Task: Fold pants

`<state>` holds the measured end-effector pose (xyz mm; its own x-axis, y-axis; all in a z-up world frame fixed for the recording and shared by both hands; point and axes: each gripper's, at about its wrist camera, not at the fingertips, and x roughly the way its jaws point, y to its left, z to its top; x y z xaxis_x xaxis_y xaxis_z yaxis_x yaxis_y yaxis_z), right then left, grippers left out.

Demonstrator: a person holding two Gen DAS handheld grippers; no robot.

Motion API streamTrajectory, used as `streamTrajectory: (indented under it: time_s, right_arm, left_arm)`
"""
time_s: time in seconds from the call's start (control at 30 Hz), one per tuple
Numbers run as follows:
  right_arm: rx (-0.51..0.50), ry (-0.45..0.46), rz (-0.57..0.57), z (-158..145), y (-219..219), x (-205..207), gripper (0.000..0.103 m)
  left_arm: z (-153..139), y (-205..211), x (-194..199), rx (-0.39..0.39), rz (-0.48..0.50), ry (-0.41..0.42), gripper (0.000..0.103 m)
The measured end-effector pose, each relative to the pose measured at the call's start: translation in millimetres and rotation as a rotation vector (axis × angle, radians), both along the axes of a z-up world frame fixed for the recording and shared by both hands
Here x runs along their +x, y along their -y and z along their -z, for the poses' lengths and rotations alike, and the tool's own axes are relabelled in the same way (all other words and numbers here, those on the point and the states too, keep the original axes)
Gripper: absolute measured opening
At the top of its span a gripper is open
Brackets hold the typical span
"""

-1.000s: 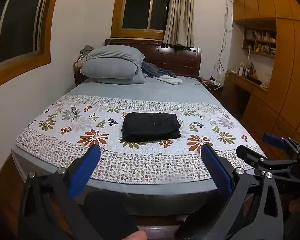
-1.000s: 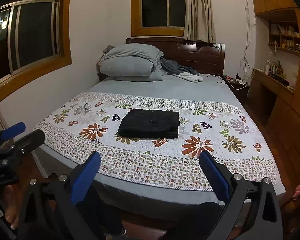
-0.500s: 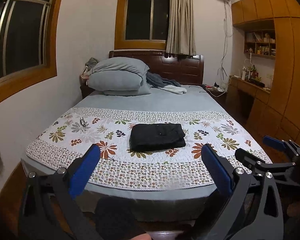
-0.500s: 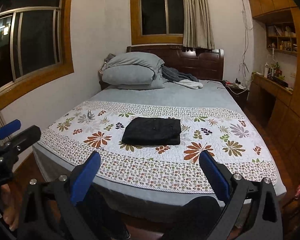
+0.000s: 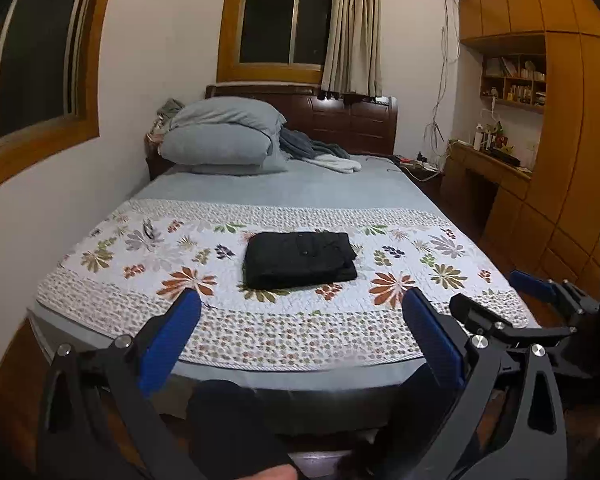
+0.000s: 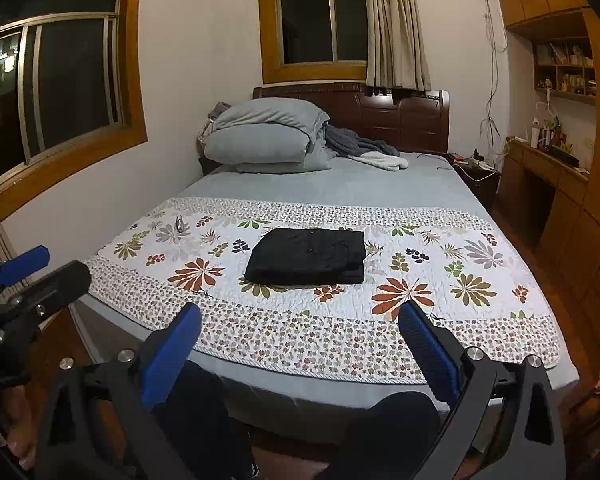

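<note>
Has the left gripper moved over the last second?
Yes. The left gripper has backed away from the bed: the folded black pants look smaller and more ceiling shows.

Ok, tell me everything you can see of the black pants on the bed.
The black pants are folded into a compact, roughly rectangular stack of several layers, with layered edges visible along the front and right side. The fabric looks matte and fairly thick; a small button or rivet shows on top. They lie flat near the middle of the floral quilt, touching only it. Neither tool is near them.
</note>
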<state>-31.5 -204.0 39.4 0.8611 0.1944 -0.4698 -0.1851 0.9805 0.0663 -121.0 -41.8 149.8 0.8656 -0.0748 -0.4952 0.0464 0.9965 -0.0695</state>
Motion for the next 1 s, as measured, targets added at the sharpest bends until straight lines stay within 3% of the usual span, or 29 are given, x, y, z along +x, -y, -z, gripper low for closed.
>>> streamTrajectory:
  time_s: [0.33,0.63,1.0]
  right_arm:
    - [0.009,-0.046,-0.005,20,0,29,0.099]
    - [0.016,-0.067,0.004,31,-1,44,0.099]
    - [0.02,-0.059,0.014,29,2,44,0.099]
  left_arm:
    - [19,1,35,0.016,-0.038,-0.052,0.1]
    - [24,6,41,0.027,-0.016,-0.005,0.1]
    - [21,6,37,0.077,-0.064,0.017,0.1]
